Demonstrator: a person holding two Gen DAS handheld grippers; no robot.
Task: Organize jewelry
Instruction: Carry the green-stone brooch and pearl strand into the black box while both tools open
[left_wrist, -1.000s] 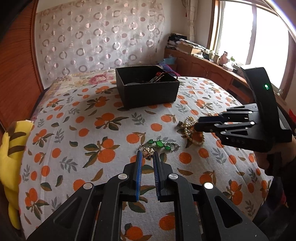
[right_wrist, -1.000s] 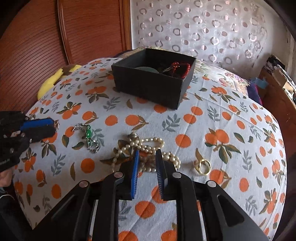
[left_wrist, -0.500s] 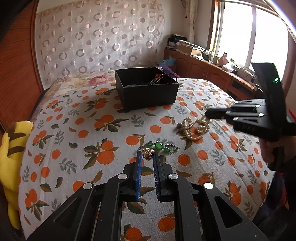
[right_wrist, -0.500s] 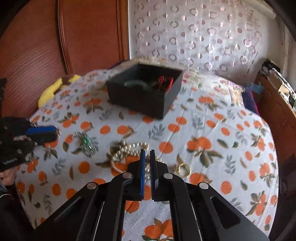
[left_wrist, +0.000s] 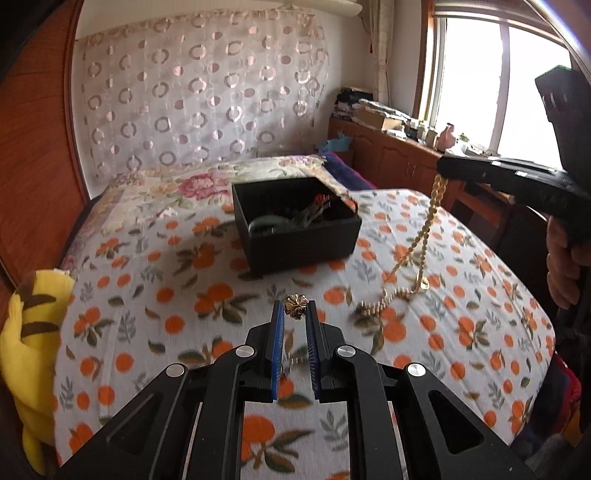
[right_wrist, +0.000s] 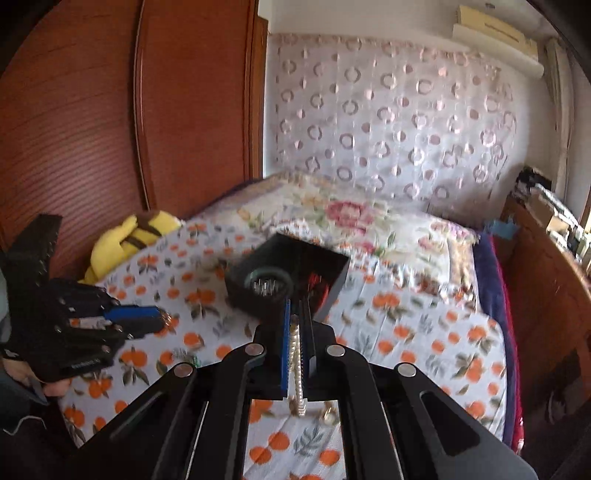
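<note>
Evidently both pieces are carried clear of the bedspread for boxing: left gripper (left_wrist: 295, 314) clamped on gold flower brooch (left_wrist: 294, 305), right gripper (right_wrist: 297, 321) pinched tight on pearl necklace (left_wrist: 424, 232); black box (left_wrist: 303, 240) at twelve o'clock.

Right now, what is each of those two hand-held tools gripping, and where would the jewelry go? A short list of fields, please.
Left gripper: jaws shut on gold flower charm, lifted off the bedspread
Right gripper: jaws shut on pearl necklace, its tail trailing on the bedspread
Likely destination: black box, open, already holding a green bangle and a red piece
Nearby: yellow plush toy at the bed's edge
</note>
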